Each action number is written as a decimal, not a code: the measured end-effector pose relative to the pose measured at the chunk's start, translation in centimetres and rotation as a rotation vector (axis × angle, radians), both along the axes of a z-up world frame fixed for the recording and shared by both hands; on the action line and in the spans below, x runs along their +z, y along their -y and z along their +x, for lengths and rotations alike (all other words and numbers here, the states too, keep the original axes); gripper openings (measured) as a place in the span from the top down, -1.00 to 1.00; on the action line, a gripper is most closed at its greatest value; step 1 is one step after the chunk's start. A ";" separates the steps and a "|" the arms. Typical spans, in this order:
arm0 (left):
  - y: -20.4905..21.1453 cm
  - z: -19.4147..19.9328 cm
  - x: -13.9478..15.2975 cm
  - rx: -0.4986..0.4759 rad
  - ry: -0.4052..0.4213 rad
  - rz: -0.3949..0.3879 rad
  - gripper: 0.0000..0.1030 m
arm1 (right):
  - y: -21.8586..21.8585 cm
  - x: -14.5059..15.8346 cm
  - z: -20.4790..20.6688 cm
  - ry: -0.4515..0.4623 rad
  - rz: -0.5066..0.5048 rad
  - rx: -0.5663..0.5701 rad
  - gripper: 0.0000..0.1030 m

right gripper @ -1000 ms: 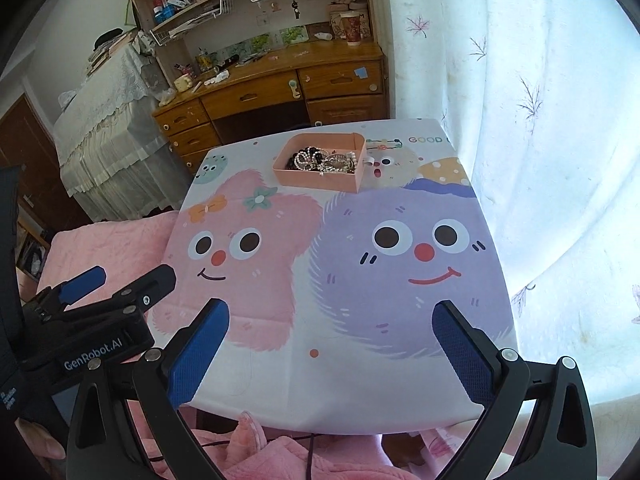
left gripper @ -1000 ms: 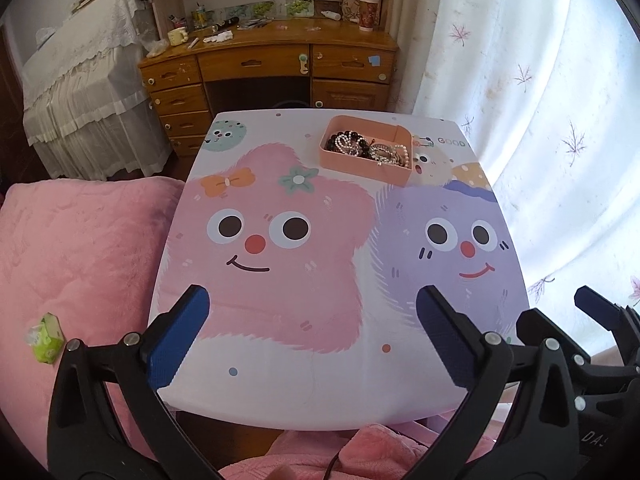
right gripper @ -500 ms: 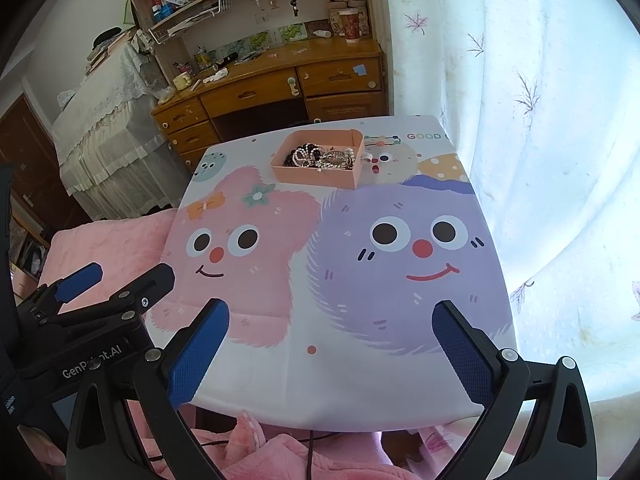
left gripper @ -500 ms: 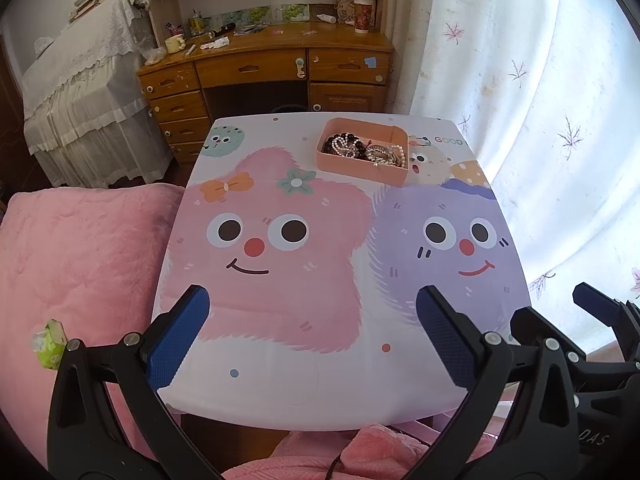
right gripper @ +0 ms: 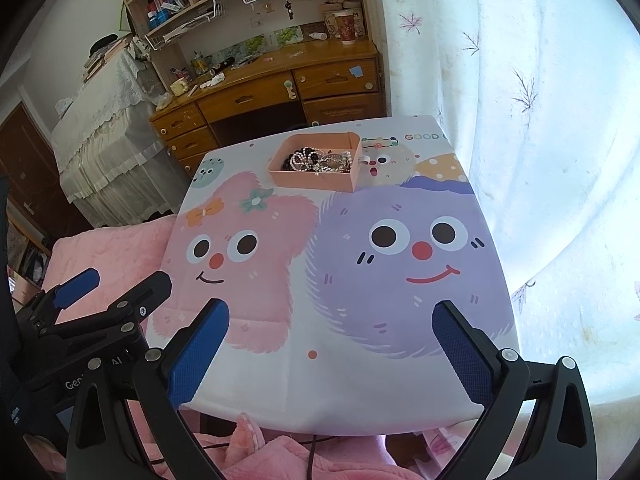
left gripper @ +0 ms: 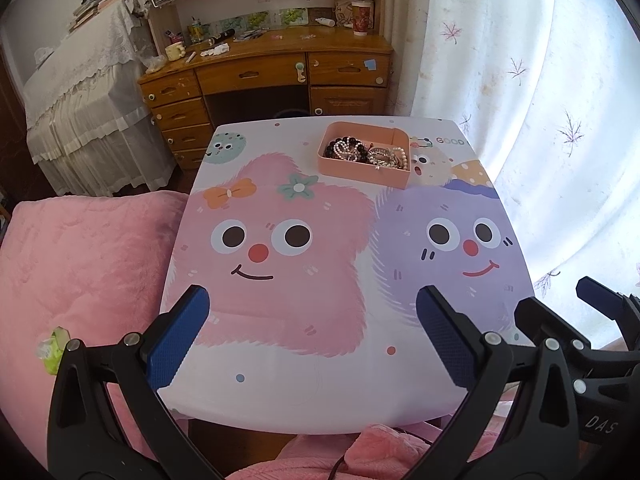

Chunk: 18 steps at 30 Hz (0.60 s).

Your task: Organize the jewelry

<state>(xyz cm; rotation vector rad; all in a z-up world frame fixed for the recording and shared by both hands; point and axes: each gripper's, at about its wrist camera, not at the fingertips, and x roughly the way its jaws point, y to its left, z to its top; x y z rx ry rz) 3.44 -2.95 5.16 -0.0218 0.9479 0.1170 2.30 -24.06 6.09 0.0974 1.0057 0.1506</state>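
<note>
A pink tray stands at the far side of the cartoon-printed table. It holds a tangle of pearl and dark bead jewelry. The tray and the jewelry also show in the right wrist view. My left gripper is open and empty above the table's near edge. My right gripper is open and empty, also at the near edge. Each gripper shows at the side of the other's view, the right gripper and the left gripper.
A pink quilt lies left of the table, with a small green packet on it. A wooden desk with drawers stands behind the table. White curtains hang to the right. A lace-covered unit stands at the far left.
Both grippers have drawn back and up a little from the table, so more of the room shows. Both stay open. The tray has not moved.
</note>
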 end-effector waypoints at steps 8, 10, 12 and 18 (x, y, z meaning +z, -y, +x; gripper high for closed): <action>-0.2 0.2 0.0 0.004 0.004 -0.003 -0.99 | 0.0 0.1 0.1 0.004 -0.007 0.008 -0.99; -0.3 0.3 -0.1 0.005 0.002 -0.005 -0.99 | -0.1 0.2 0.2 0.005 -0.010 0.009 -0.99; -0.4 0.4 -0.2 0.005 0.002 -0.005 -0.99 | -0.2 0.2 0.2 0.003 -0.007 0.008 -0.99; -0.6 0.6 -0.2 0.010 0.008 -0.006 -0.99 | -0.3 0.3 0.2 0.007 -0.010 0.010 -0.99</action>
